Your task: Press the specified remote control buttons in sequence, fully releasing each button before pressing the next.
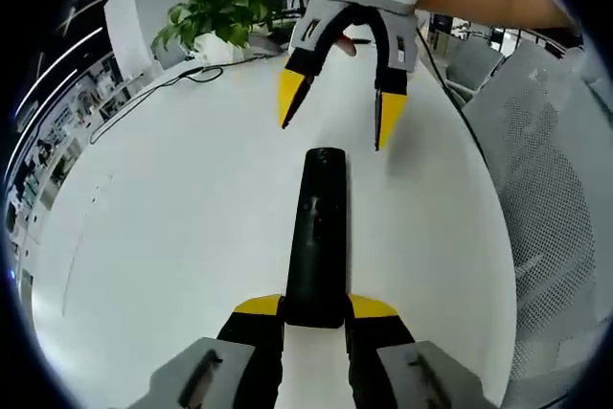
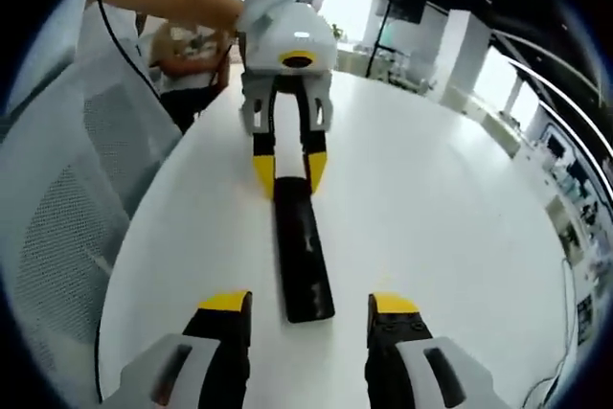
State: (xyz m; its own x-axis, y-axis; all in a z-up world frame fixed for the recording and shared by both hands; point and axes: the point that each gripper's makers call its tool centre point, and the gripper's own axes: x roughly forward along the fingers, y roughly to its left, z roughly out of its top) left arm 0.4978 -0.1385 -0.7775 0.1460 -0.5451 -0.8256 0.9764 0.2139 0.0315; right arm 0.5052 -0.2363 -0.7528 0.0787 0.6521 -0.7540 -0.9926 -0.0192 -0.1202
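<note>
One black remote control (image 1: 317,237) lying flat on a round white table (image 1: 172,237), long axis pointing from one gripper toward the other. Near end of the remote clamped between the yellow tips of the left gripper (image 1: 316,308), jaws closed to the width of the remote's body and pinning it steady. Right gripper (image 1: 337,107) hovering beyond the remote's far end, jaws spread wide, holding nothing, tips clear of the buttons. Seen also from the right gripper view: remote (image 2: 303,248) running ahead toward the left gripper (image 2: 288,171).

Judged progress: remote secured and in view, no button under pressure at this instant; count of presses already made impossible to tell.

Counted: one remote, two grippers, one table, one potted plant (image 1: 222,11), one dark cable (image 1: 153,93), mesh chair (image 1: 546,189) alongside.
</note>
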